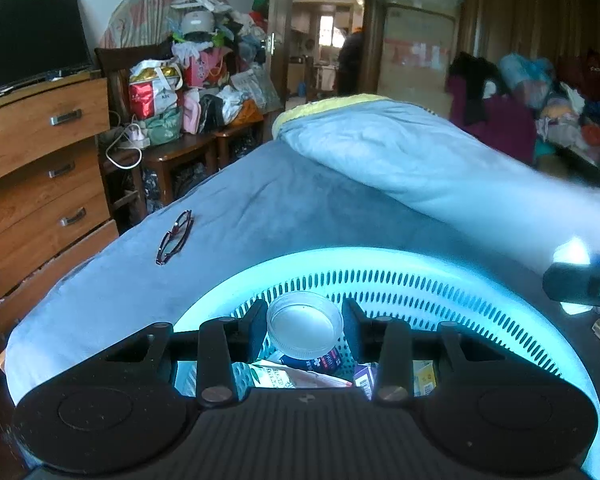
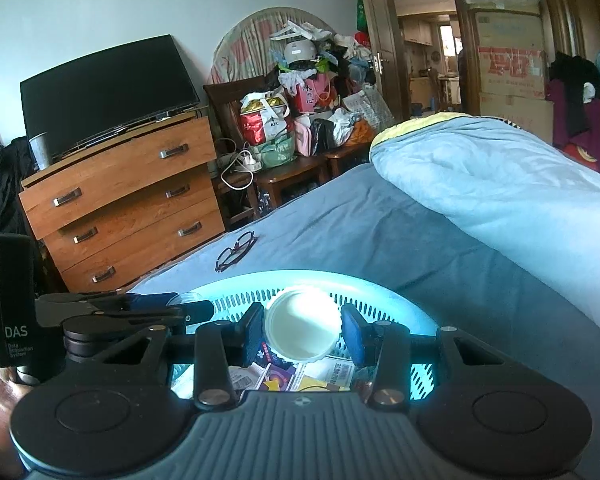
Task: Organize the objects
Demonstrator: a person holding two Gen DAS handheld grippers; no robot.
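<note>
Left tongs [image 1: 305, 330] pinch a clear jar [image 1: 305, 330] and right tongs [image 2: 302, 330] pinch a white cap [image 2: 302, 330], both over the basket [image 1: 380, 258]. Glasses [image 1: 175, 237] lie at ten o'clock; either piece could slip if the pinch loosens.

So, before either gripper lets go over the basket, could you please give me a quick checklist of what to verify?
1. Left gripper shut on the clear cap: ok.
2. Right gripper shut on the white cap: ok.
3. Both caps above the basket: ok.
4. Free floor in the basket: cannot tell; packets cover the visible part.
5. Glasses lying on the bed, apart from the basket: ok.
</note>
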